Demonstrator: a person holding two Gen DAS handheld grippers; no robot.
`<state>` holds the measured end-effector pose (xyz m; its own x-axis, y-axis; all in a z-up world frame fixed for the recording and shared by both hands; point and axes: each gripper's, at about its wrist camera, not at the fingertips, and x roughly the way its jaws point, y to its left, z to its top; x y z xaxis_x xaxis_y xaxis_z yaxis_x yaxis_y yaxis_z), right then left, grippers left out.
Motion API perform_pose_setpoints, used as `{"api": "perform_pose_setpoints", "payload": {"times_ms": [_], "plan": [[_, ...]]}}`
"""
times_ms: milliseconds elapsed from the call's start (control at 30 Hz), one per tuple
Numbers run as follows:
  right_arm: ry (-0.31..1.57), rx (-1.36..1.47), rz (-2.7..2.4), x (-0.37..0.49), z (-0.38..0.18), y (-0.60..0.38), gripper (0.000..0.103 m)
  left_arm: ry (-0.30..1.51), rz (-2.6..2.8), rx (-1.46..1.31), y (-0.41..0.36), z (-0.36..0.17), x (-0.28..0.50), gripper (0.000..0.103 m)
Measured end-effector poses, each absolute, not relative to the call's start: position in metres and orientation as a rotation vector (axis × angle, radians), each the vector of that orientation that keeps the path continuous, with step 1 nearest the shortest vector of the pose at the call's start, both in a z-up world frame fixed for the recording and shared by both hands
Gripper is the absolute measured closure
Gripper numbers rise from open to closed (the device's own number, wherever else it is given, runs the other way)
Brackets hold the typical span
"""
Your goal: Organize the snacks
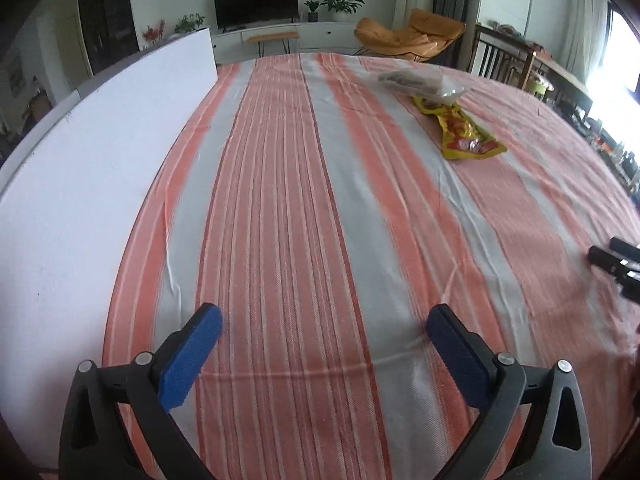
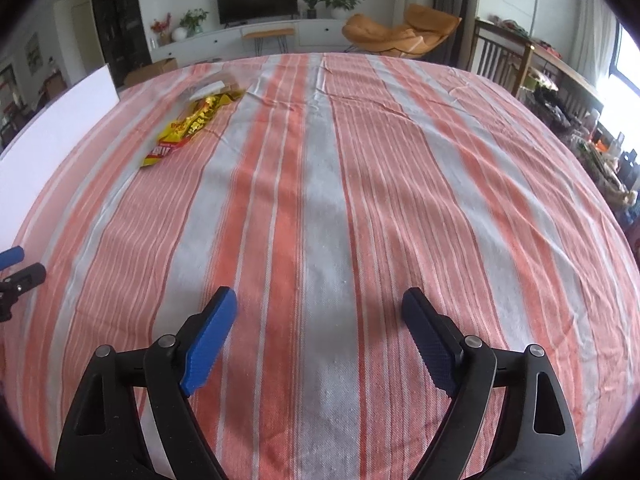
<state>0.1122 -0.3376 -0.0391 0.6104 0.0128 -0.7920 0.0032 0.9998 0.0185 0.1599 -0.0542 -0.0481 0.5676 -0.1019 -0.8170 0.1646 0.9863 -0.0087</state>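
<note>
A yellow and red snack packet (image 1: pixel 464 130) lies flat on the striped tablecloth, far ahead and right of my left gripper (image 1: pixel 324 320). A clear bag of snacks (image 1: pixel 424 82) lies just behind it, touching its far end. In the right wrist view the yellow packet (image 2: pixel 188 128) and the clear bag (image 2: pixel 214 88) lie far ahead to the left of my right gripper (image 2: pixel 320 304). Both grippers are open and empty, low over the cloth near the front. The right gripper also shows at the left wrist view's right edge (image 1: pixel 616 260), and the left gripper at the right wrist view's left edge (image 2: pixel 16 272).
A white board (image 1: pixel 92 168) stands along the table's left side, also seen in the right wrist view (image 2: pixel 48 132). The orange and grey striped cloth (image 1: pixel 280 200) covers the table. Beyond the far edge are an orange chair (image 1: pixel 412 38), a TV stand and a wooden table at right.
</note>
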Motion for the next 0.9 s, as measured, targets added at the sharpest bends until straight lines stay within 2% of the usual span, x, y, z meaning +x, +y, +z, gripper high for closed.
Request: {"api": "perform_pose_setpoints", "payload": {"times_ms": [900], "plan": [[0.915, 0.018, 0.005, 0.1131, -0.0388, -0.3379, 0.016, 0.955, -0.164, 0.067, -0.0538, -0.0476, 0.1557, 0.000]]}}
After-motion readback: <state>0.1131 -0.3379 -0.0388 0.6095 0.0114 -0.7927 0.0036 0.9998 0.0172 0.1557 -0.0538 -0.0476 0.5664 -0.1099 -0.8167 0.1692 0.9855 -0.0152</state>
